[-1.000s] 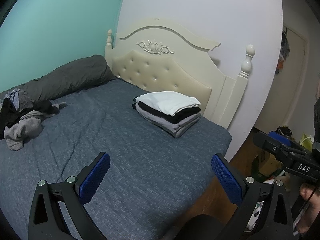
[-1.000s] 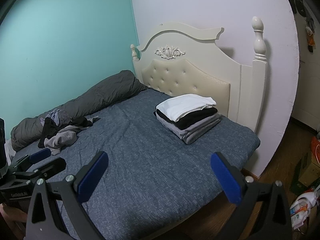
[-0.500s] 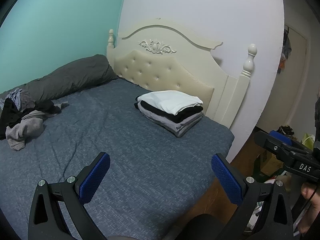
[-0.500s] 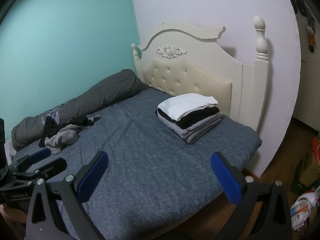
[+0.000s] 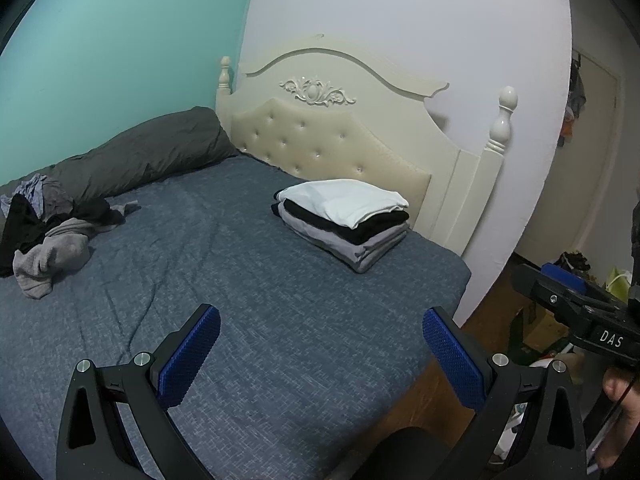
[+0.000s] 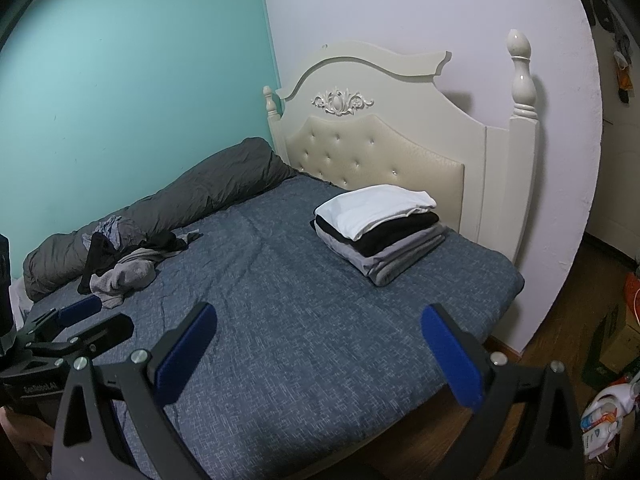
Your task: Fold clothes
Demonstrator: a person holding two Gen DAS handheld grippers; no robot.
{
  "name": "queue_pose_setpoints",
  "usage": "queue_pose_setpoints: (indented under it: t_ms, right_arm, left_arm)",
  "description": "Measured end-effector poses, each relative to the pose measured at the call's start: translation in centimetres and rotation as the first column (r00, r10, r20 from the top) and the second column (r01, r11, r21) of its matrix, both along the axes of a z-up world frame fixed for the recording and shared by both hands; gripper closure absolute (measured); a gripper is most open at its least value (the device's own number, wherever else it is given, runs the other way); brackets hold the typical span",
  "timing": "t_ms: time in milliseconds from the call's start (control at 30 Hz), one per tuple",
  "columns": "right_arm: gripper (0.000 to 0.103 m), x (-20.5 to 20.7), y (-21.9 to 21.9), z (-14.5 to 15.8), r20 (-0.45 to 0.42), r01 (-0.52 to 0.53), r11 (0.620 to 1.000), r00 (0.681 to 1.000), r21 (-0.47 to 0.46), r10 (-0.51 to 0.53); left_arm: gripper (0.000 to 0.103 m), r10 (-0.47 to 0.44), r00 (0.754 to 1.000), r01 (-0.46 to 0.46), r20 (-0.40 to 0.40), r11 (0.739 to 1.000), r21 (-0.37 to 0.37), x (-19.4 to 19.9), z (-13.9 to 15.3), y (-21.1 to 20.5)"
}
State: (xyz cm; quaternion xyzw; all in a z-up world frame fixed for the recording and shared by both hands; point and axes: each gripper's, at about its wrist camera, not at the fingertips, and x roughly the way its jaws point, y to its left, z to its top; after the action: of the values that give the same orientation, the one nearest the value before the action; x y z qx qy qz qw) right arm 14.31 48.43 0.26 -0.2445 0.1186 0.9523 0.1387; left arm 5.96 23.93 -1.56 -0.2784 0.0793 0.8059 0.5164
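Observation:
A neat stack of folded clothes (image 5: 348, 220) (image 6: 380, 228), white on top, black and grey below, rests on the blue bedspread (image 5: 240, 300) (image 6: 300, 320) near the headboard. A loose heap of grey and black unfolded clothes (image 5: 48, 240) (image 6: 124, 264) lies at the bed's left side. My left gripper (image 5: 320, 354) hovers open above the bed's near part, holding nothing. My right gripper (image 6: 318, 352) is open too, above the near edge, with nothing between its blue pads. Each gripper shows at the edge of the other's view, the right gripper (image 5: 568, 304) and the left gripper (image 6: 76, 320).
A rolled dark grey duvet (image 5: 152, 156) (image 6: 192, 196) lies along the teal wall. A cream tufted headboard (image 5: 340, 128) (image 6: 380, 136) with posts stands behind the stack. Boxes and clutter (image 6: 616, 340) sit on the wooden floor to the right. A hand (image 5: 620, 412) holds the right tool.
Both views have drifted slightly: the bed and folded stack sit a little further right and higher in frame. Both grippers stay open and nothing on the bed has moved.

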Motion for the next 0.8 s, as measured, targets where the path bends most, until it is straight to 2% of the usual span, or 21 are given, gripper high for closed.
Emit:
queue_pose_setpoints:
  t_ms: [800]
  right_arm:
    - [0.0,0.01,0.1,-0.19,-0.002,0.0,1.0,1.0,-0.005,0.0]
  left_arm:
    - [0.0,0.006,1.0,-0.006,-0.004,1.0,-0.008,0.02,-0.2,0.0]
